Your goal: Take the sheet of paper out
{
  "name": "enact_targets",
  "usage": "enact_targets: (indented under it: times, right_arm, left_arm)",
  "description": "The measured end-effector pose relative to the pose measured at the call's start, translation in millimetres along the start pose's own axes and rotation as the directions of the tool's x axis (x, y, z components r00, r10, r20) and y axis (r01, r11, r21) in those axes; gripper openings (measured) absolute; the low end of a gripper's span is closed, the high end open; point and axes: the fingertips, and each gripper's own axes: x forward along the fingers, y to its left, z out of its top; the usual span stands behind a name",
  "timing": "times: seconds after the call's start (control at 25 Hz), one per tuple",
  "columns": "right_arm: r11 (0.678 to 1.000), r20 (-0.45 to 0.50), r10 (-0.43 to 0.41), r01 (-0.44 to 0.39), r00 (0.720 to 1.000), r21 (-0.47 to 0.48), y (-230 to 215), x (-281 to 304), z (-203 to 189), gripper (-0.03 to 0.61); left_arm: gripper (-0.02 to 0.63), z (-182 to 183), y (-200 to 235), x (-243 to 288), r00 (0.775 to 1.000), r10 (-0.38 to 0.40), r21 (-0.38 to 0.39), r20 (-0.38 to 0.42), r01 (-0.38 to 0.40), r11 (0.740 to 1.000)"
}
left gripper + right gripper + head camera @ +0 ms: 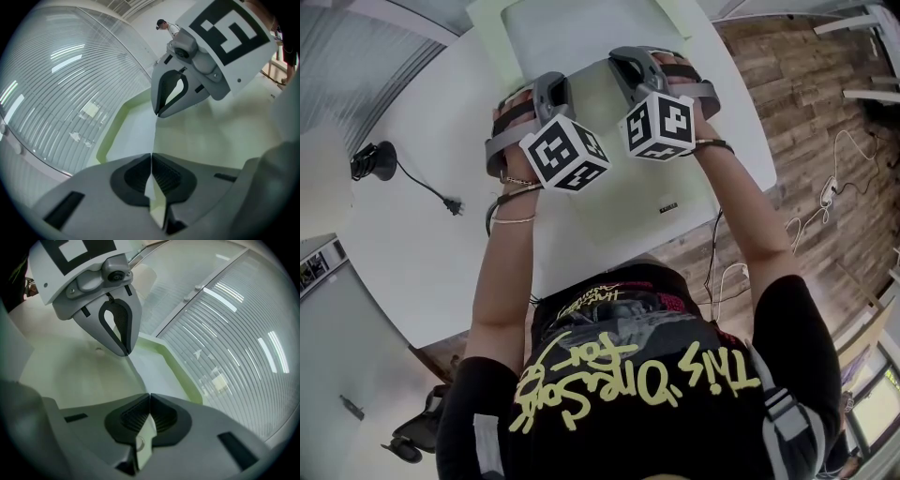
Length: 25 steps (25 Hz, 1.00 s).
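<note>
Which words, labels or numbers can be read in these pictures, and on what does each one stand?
"This One's For" in yellow script, roughly: black shirt.
Smaller yellow print above it: too blurred to read.
Small dark label on the pale green sleeve: too small to read.
Marker cubes: square patterns only, no words.

A folder point(487, 28) lies on the bench point(412, 244), reaching away from the person. The 2 claws are side by side over its middle, the left claw point(151, 161) left of the right claw point(149, 401). Each pinches the near edge of the sheet point(581, 28) in the folder. A cable point(427, 186) lies well to the left.
</note>
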Motion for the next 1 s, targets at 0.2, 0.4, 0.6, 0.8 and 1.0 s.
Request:
enact_targets:
  times: [0.2, 0.4, 0.6, 0.8, 1.0]
  right_arm:
    - [1.000, 0.000, 0.003, -0.003, 1.000, 0.008, 4, -5, -1, 0.009]
    - [1.000, 0.000, 0.005, -0.005, 1.000, 0.021, 9, -8, -1, 0.009]
    - [1.000, -0.004, 0.005, -0.005, 1.000, 0.024, 13, -13, -3, 0.009]
    - [1.000, -0.006, 0.010, -0.010, 1.000, 0.026, 17, -15, -4, 0.009]
    - [0.999, -0.011, 0.016, -0.015, 1.000, 0.032, 22, -17, -6, 0.009]
  left_arm:
    - [0.012, 0, -5, -3, 1.000, -0.005, -0.003, 0.001, 0.005, 1.000]
    - [0.012, -2, -8, -5, 1.000, -0.003, -0.009, -0.003, 0.003, 1.000]
    - [0.012, -1, -12, -9, 1.000, -0.005, -0.016, 0.002, 0.005, 1.000]
    - [0.012, -2, -16, -10, 1.000, -0.007, -0.017, 0.002, 0.007, 1.000]
    - [0.012, -2, -20, -11, 1.000, -0.017, -0.030, 0.005, 0.017, 0.999]
